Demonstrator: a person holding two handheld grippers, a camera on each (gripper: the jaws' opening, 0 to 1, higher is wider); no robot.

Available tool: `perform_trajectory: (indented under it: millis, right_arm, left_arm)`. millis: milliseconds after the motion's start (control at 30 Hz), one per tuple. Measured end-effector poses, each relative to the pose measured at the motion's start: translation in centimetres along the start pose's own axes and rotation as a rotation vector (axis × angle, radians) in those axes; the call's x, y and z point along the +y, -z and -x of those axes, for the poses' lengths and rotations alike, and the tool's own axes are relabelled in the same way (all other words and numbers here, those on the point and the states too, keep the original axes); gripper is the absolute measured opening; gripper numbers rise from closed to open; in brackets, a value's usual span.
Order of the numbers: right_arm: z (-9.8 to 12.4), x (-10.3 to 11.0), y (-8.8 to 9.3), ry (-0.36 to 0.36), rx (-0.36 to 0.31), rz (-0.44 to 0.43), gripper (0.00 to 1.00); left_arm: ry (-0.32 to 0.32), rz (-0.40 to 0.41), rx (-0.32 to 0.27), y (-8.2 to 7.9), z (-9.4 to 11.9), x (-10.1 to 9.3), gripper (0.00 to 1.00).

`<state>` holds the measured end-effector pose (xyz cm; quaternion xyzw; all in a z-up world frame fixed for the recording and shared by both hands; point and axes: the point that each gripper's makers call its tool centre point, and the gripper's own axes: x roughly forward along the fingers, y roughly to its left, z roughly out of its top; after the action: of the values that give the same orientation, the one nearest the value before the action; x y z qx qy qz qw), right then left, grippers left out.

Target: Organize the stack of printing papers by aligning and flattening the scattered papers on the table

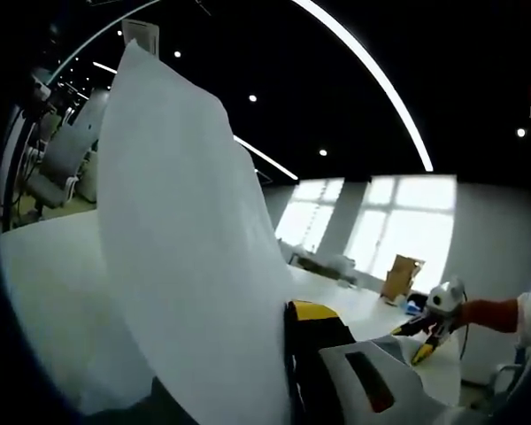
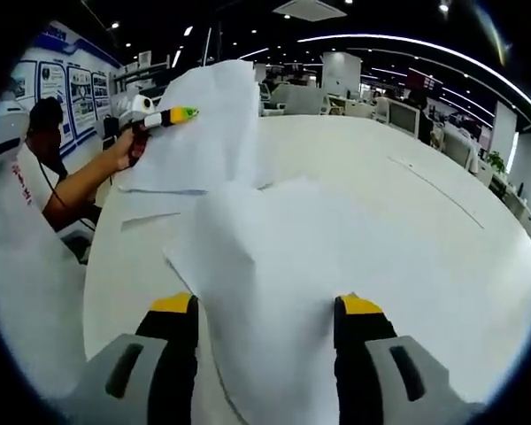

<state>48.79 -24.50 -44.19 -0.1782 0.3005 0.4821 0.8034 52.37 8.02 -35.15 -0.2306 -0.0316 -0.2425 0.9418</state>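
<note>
A large white paper sheet (image 1: pixel 186 266) stands raised close before the left gripper view, hiding one jaw of my left gripper (image 1: pixel 279 323). In the right gripper view that left gripper (image 2: pixel 168 117), held in a person's hand, is shut on the edge of the lifted sheet (image 2: pixel 208 124) above the table's far left. More loose sheets (image 2: pixel 274 257) lie crooked and overlapping on the white table (image 2: pixel 407 195). My right gripper (image 2: pixel 265 310) is open, its yellow-tipped jaws wide apart either side of the nearest sheet. The right gripper (image 1: pixel 427 332) also shows far off, jaws spread.
A person (image 2: pixel 35 168) stands at the table's left side with an arm stretched out. Office desks, chairs and monitors (image 2: pixel 336 93) line the back. A cardboard box (image 1: pixel 400 276) sits on a distant table by bright windows.
</note>
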Motion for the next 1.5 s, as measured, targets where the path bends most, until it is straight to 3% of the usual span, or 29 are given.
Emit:
perform_trajectory:
  millis: [433, 567, 767, 933, 1033, 1200, 1500]
  right_arm:
    - [-0.3, 0.4, -0.5, -0.016, 0.025, 0.014, 0.42]
    - [-0.2, 0.4, -0.4, -0.017, 0.038, 0.021, 0.30]
    - [-0.2, 0.2, -0.3, -0.014, 0.038, 0.017, 0.27]
    - [-0.2, 0.0, -0.3, -0.002, 0.052, 0.014, 0.17]
    - [-0.2, -0.9, -0.5, 0.049, 0.060, 0.025, 0.05]
    - [-0.1, -1.5, -0.7, 0.065, 0.057, -0.049, 0.00]
    - [0.2, -1.9, -0.5, 0.042, 0.004, -0.300, 0.00]
  left_arm:
    - [0.003, 0.001, -0.003, -0.1, 0.0, 0.1, 0.07]
    - [0.003, 0.000, -0.003, -0.1, 0.0, 0.1, 0.07]
    - [0.002, 0.000, -0.003, -0.1, 0.0, 0.1, 0.07]
    - [0.001, -0.001, -0.004, -0.1, 0.0, 0.1, 0.07]
    - [0.001, -0.002, -0.004, -0.1, 0.0, 0.1, 0.07]
    - [0.001, -0.002, -0.004, -0.1, 0.1, 0.0, 0.07]
    - [0.002, -0.002, -0.006, -0.1, 0.1, 0.0, 0.07]
